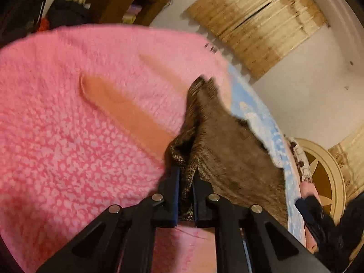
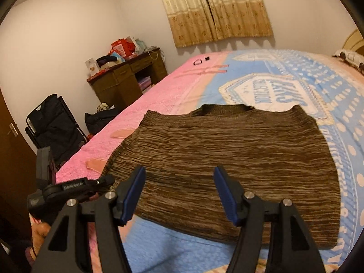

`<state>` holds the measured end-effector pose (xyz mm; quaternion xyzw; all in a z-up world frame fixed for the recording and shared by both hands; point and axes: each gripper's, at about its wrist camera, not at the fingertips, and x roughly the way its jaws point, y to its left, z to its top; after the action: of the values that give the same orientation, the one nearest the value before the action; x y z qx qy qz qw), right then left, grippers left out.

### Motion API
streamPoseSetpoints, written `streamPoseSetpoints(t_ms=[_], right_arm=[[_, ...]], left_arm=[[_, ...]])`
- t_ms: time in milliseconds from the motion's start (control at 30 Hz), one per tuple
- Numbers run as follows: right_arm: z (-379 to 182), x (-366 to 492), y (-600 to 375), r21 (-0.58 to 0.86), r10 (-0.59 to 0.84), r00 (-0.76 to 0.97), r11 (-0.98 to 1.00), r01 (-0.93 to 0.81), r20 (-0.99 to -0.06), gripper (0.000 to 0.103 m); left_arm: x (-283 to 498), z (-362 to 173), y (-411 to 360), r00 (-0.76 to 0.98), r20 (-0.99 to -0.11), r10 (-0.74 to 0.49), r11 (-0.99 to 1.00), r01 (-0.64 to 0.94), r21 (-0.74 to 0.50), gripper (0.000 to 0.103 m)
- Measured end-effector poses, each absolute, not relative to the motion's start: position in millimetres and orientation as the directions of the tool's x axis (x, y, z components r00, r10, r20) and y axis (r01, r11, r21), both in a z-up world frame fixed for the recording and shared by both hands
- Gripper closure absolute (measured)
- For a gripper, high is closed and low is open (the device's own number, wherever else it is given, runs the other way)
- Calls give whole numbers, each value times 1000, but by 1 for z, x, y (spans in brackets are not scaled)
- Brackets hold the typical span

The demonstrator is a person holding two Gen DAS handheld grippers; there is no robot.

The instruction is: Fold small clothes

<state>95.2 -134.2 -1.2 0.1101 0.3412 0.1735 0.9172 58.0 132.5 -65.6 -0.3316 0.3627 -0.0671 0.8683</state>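
Note:
A brown striped knit top (image 2: 227,157) lies spread flat on the bed, neckline at the far side. My right gripper (image 2: 179,193) is open and empty, held just above the garment's near hem. My left gripper (image 1: 186,182) is shut on the garment's left edge (image 1: 184,157), which bunches up between the pads; the rest of the knit (image 1: 238,159) trails off to the right. The left gripper also shows in the right wrist view (image 2: 100,182) at the garment's near left corner.
The bed has a pink blanket (image 2: 159,97) on the left and a blue printed one (image 2: 295,86) under the garment. Small dark items (image 2: 201,61) lie at the far end. A wooden desk (image 2: 127,79), bags (image 2: 54,125) and a door (image 2: 11,141) stand left of the bed.

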Motion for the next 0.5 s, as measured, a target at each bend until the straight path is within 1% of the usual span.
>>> streamPoseSetpoints(t_ms=[33, 100, 133, 167, 233, 300, 367, 433, 500], right_arm=[[1, 102, -133, 334, 403, 699, 911, -243, -591, 37], [11, 120, -127, 382, 452, 677, 886, -264, -581, 37], [15, 128, -121, 396, 469, 670, 877, -274, -576, 36], [19, 137, -115, 399, 479, 667, 872, -285, -570, 31], [21, 160, -93, 377, 485, 657, 872, -312, -578, 27], [12, 187, -67, 384, 495, 614, 868, -316, -614, 27], [-4, 216, -36, 406, 522, 544, 853, -328, -657, 27], [-22, 243, -2, 367, 494, 498, 868, -336, -713, 28], [-38, 264, 26, 303, 437, 490, 894, -330, -755, 28]], left_arm=[[53, -57, 128, 752, -564, -342, 786, -100, -610, 95], [48, -49, 123, 777, -550, -306, 811, -89, -578, 95], [47, -49, 123, 780, -554, -292, 817, -98, -569, 95], [47, -52, 124, 781, -567, -262, 826, -123, -550, 95], [53, -61, 125, 764, -604, -228, 845, -154, -513, 95], [60, -77, 127, 730, -641, -235, 831, -191, -522, 95], [56, -82, 133, 749, -610, -257, 799, -190, -571, 94], [54, -83, 135, 751, -603, -268, 782, -196, -592, 94], [52, -85, 136, 755, -597, -270, 768, -205, -607, 94]])
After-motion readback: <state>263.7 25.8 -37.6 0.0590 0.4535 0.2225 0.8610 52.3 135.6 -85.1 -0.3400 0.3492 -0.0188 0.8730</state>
